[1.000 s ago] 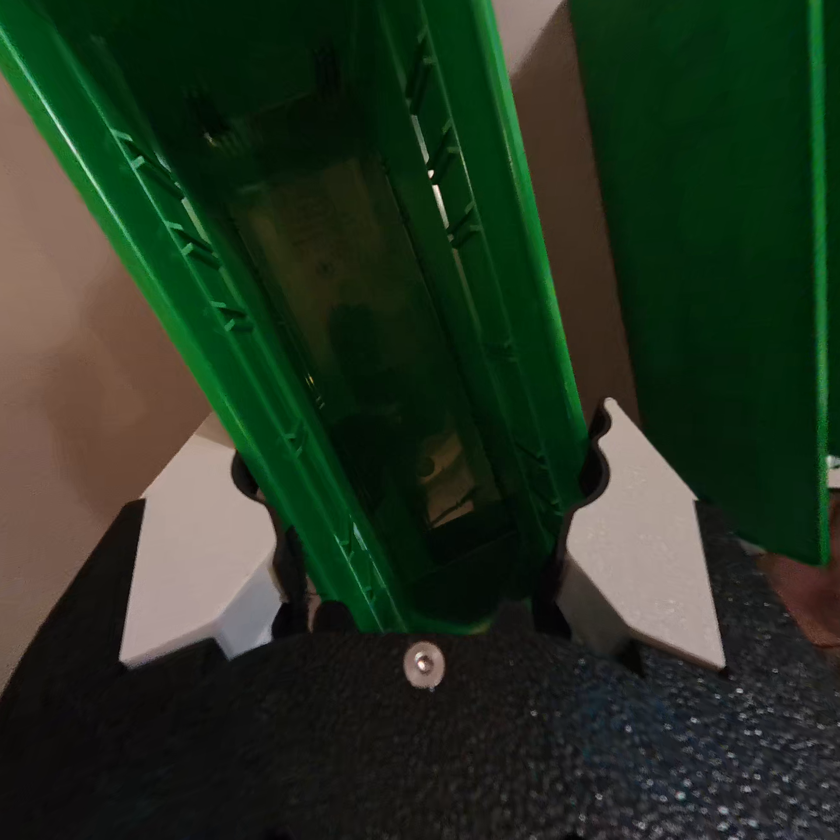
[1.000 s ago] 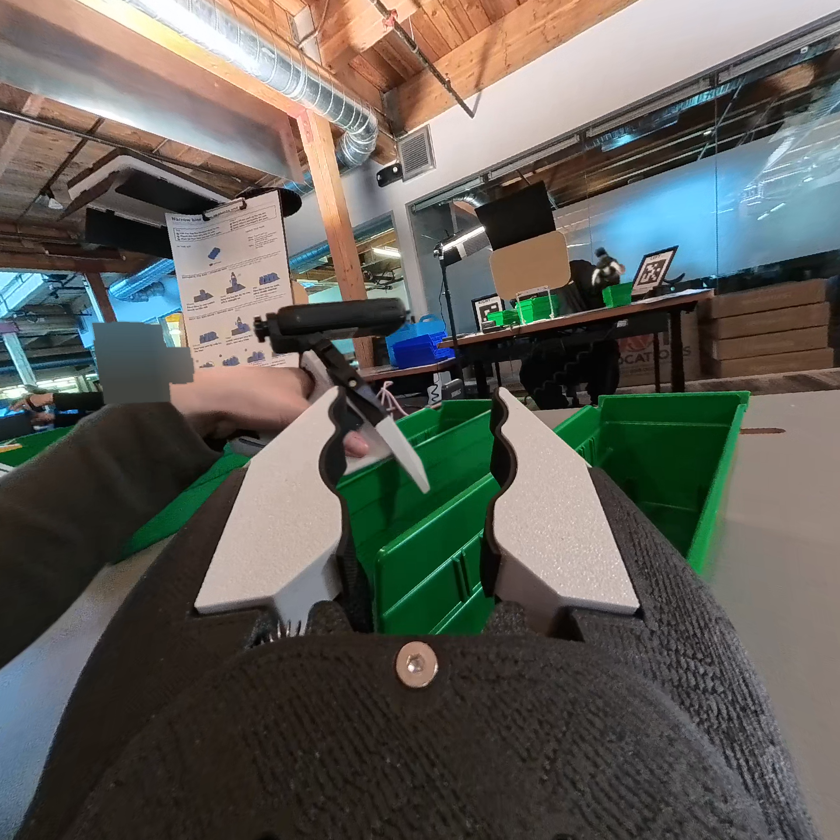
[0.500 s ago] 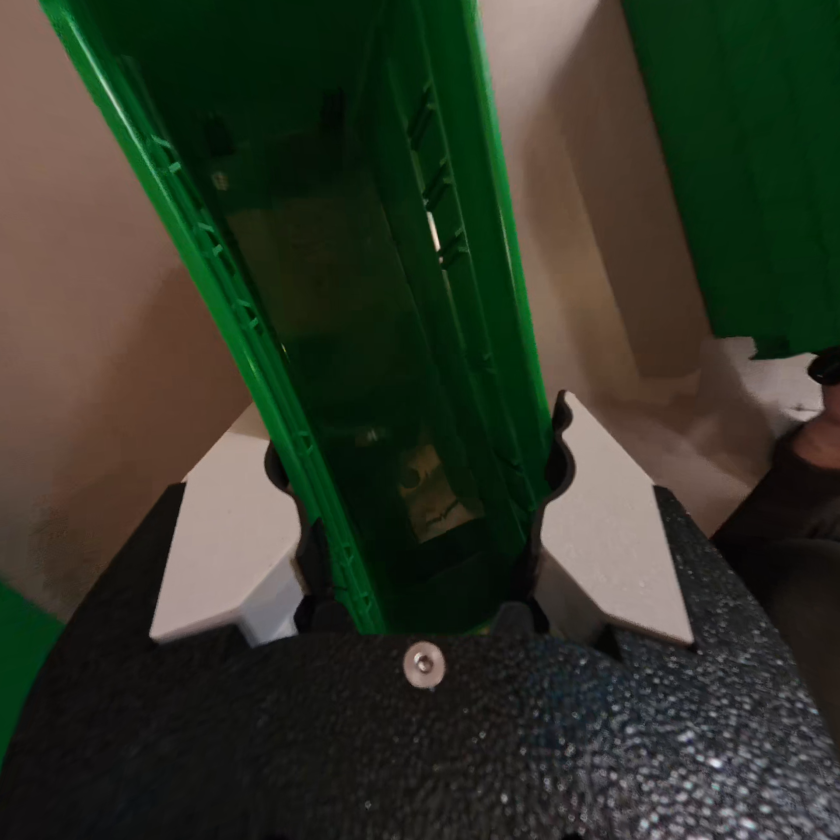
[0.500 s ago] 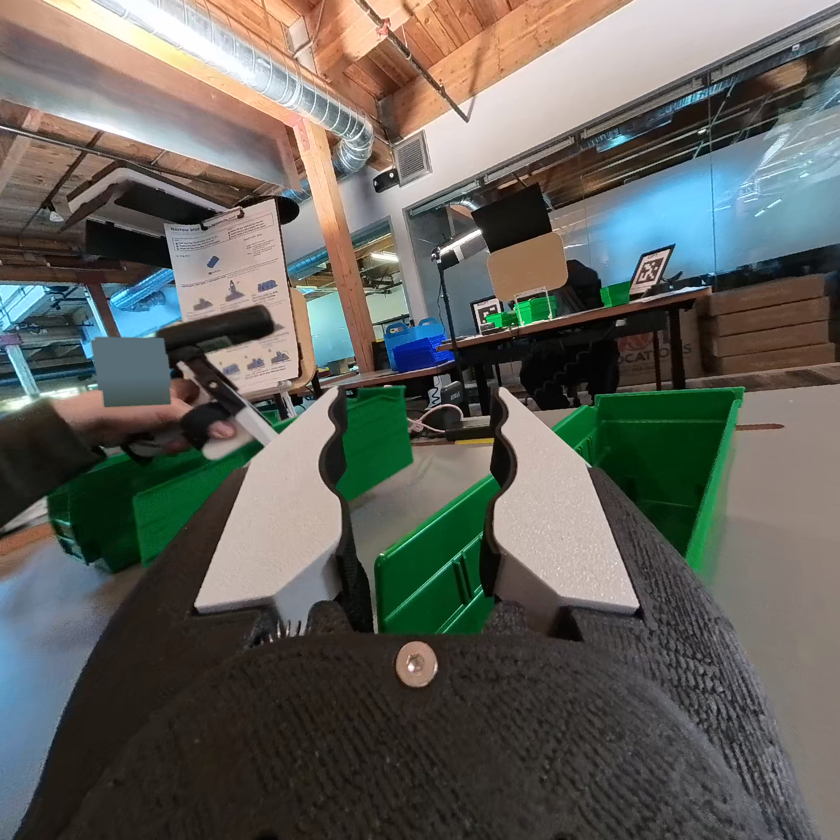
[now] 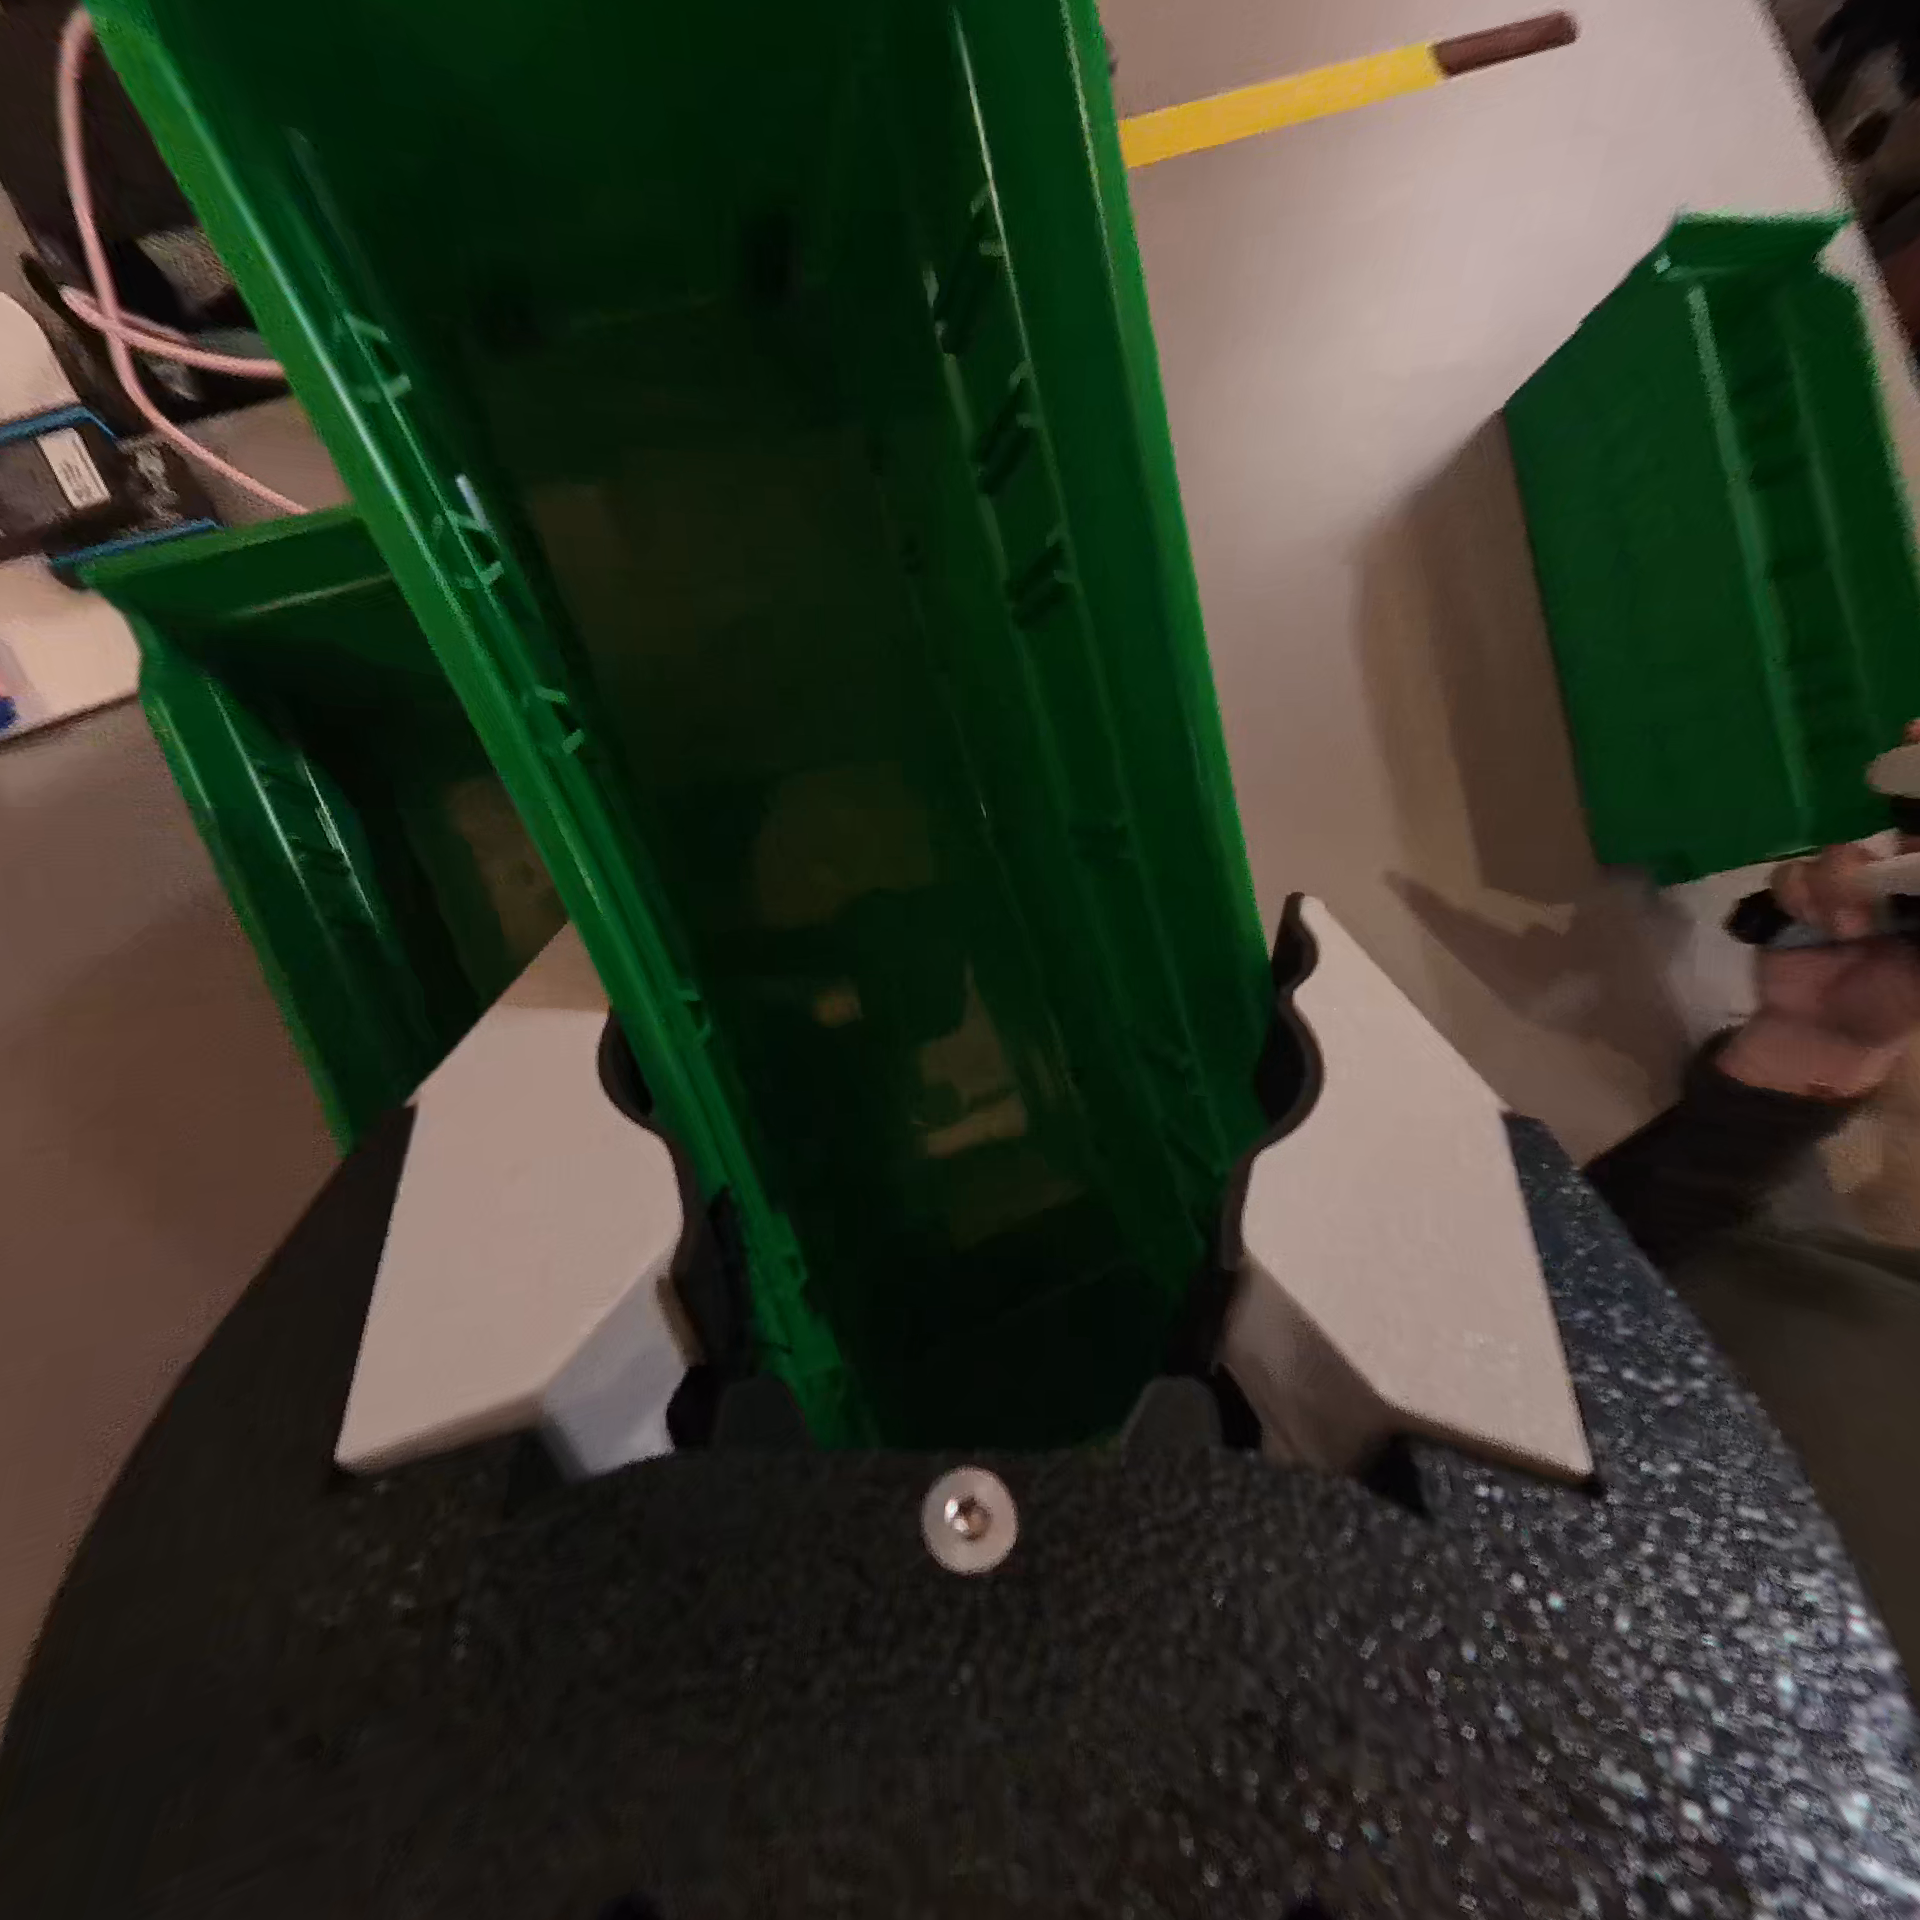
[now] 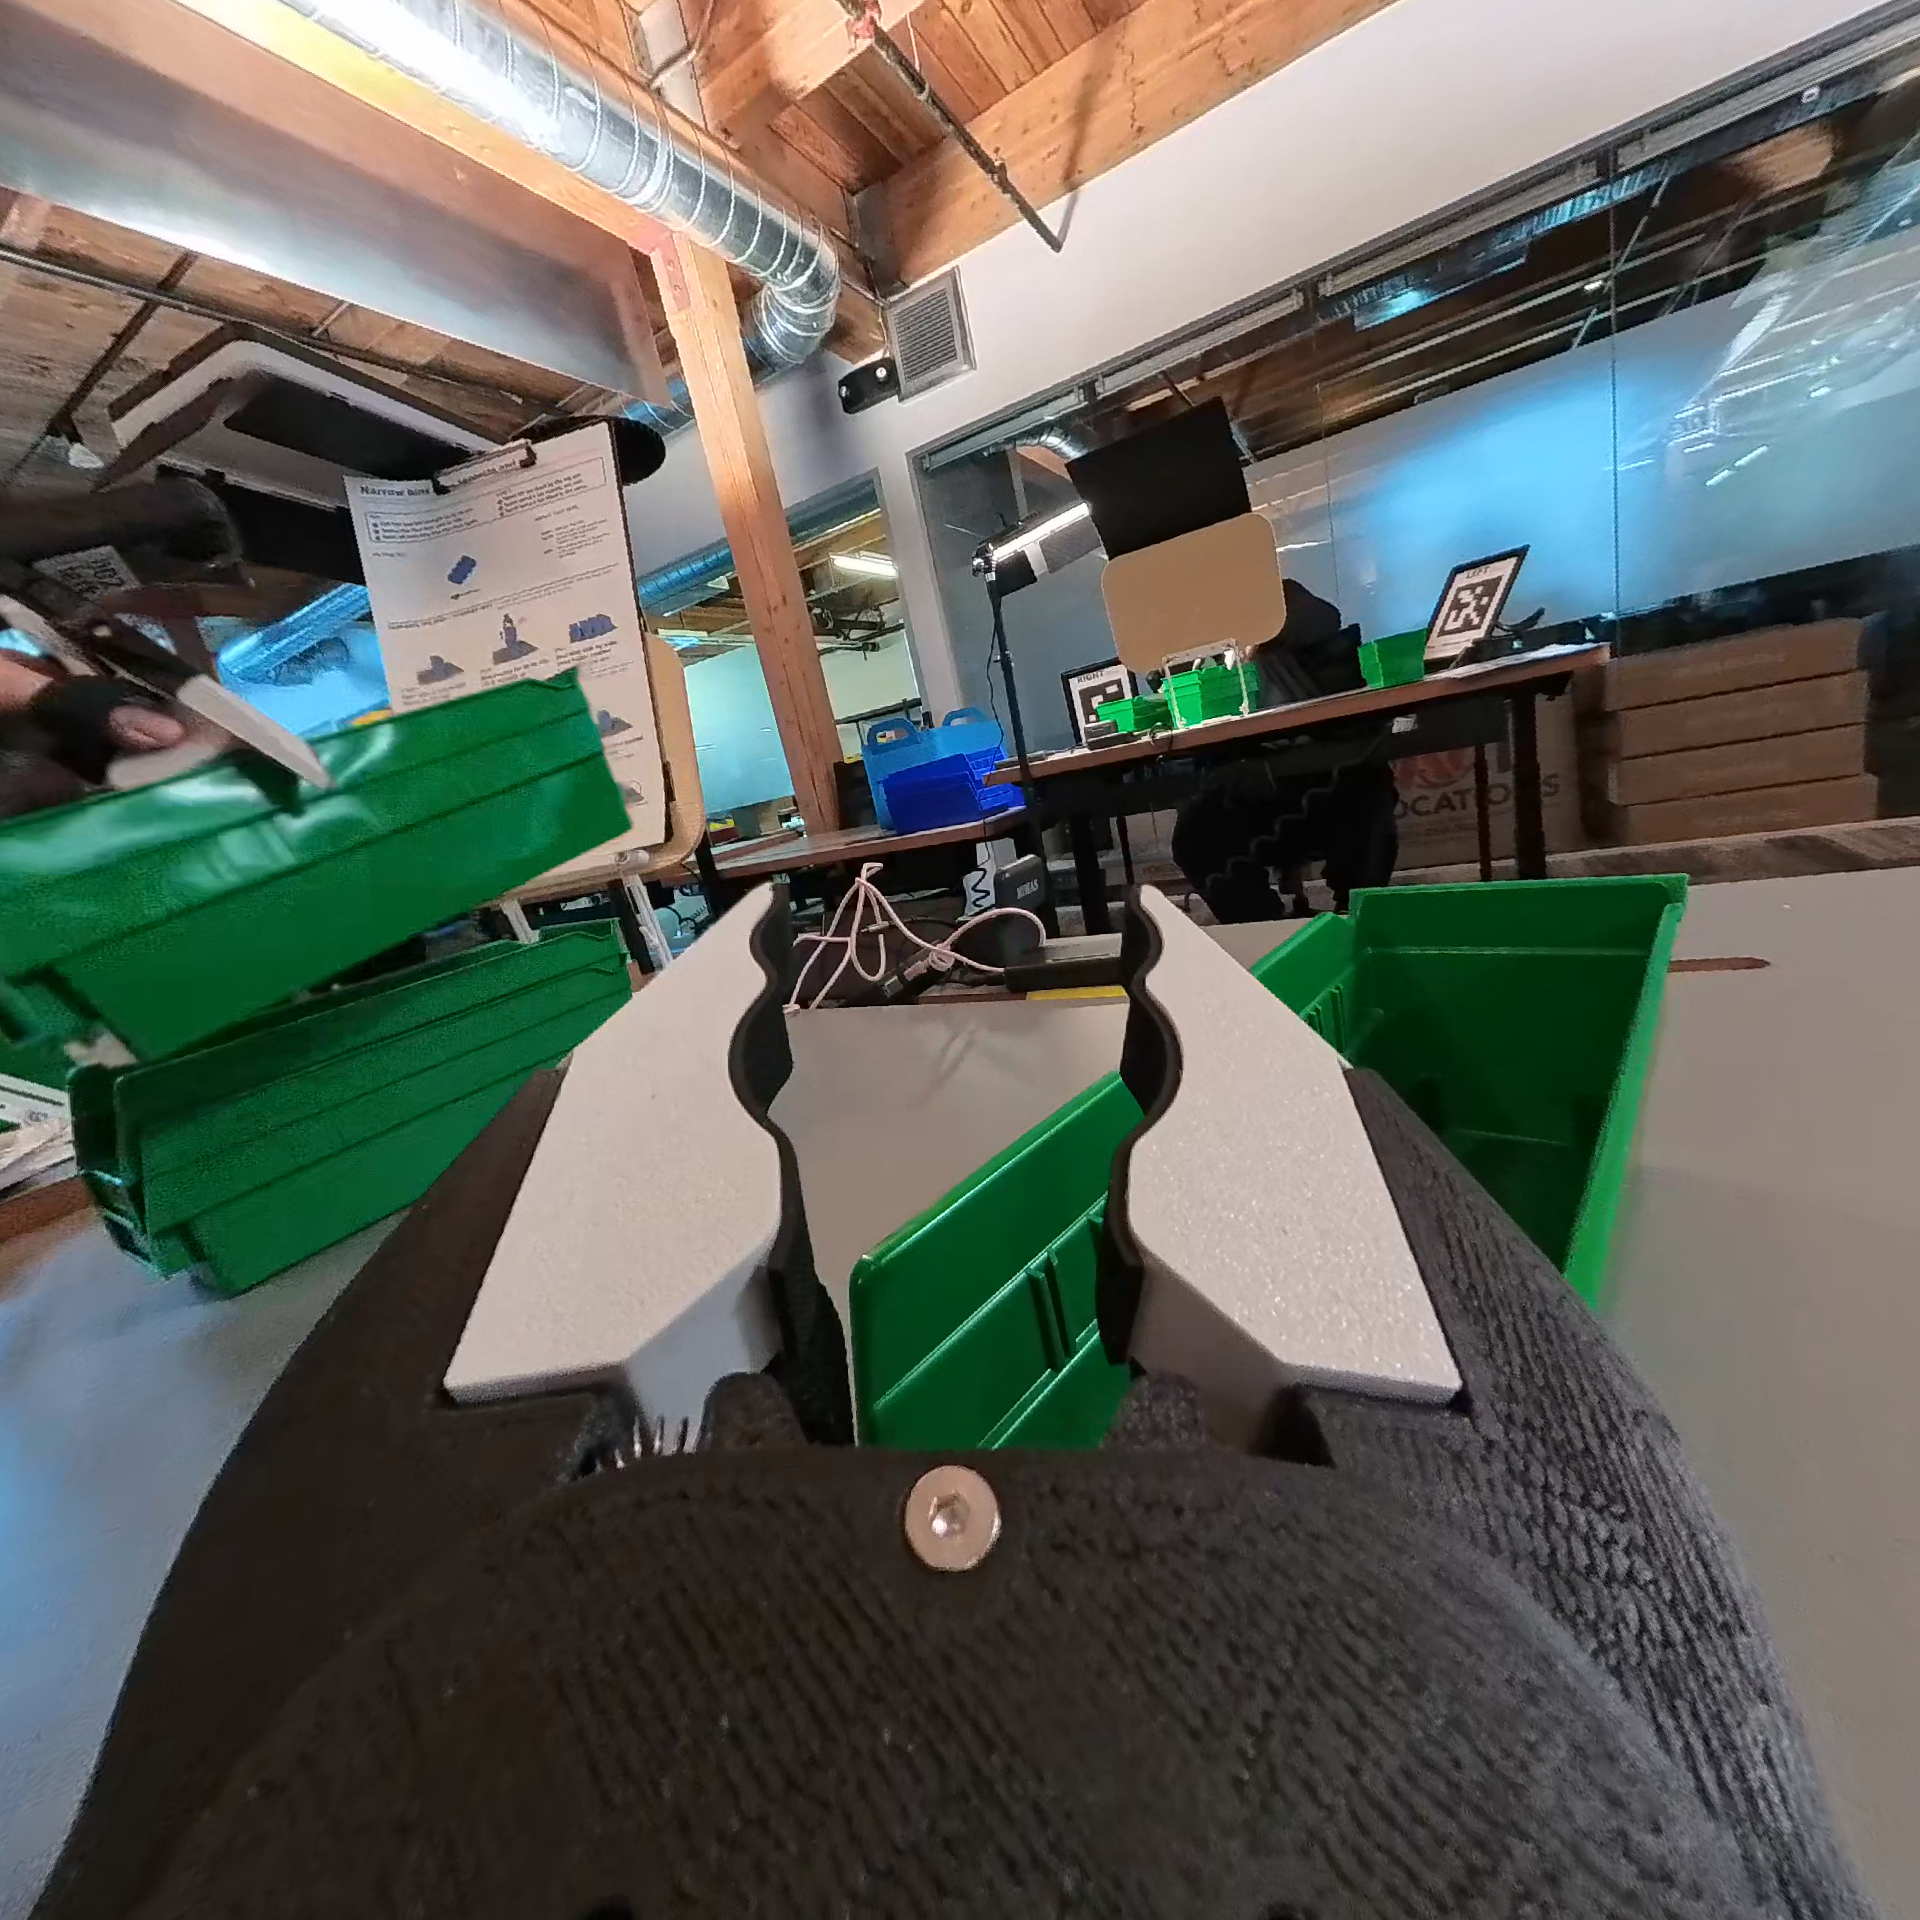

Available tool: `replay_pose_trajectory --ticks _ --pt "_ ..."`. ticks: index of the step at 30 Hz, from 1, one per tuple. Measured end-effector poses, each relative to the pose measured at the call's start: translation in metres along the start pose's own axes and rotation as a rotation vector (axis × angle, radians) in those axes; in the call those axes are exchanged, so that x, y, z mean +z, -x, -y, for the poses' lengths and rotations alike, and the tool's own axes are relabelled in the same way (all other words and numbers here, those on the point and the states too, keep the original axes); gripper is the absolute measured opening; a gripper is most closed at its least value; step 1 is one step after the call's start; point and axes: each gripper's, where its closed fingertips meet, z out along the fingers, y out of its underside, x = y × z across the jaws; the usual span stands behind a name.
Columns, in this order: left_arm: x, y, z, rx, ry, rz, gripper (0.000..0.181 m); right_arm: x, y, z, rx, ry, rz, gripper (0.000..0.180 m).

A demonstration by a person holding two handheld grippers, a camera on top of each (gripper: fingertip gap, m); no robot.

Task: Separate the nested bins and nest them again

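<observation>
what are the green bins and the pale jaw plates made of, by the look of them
Green bins: likely rigid moulded plastic, glossy; thin walls with moulded ribs, and light glows through the lifted bin.

Pale plates on the right gripper: hard, matte, finely speckled, possibly printed or coated plastic; which one cannot be told. Their wavy black inner edges look rubbery.

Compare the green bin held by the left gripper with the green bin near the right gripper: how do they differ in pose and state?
The held bin is lifted off the table and tilted, clamped in the left gripper; the resting bin sits on the table, opening up. The right gripper is open around one of its walls, not gripping. The held bin hangs above other green bins; the resting bin stands alone. Both are green, narrow and empty.
</observation>
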Motion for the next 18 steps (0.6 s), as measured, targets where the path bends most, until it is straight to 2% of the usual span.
replay_pose_trajectory --ticks 2,8,15,18 --pt "-0.011 0.01 -0.003 -0.037 0.011 -0.027 0.117 0.0 0.0 0.0 -0.003 0.002 -0.002 0.062" --pt "-0.035 0.046 -0.005 -0.055 0.001 0.062 0.116 0.001 0.0 -0.002 -0.014 0.01 -0.005 0.062" --pt "-0.033 0.057 -0.029 -0.06 0.125 0.008 0.117 0.001 0.001 -0.003 -0.018 0.016 -0.006 0.062" --pt "-0.029 0.071 -0.035 -0.074 0.136 0.05 0.117 0.001 0.0 -0.003 -0.021 0.019 -0.007 0.063"
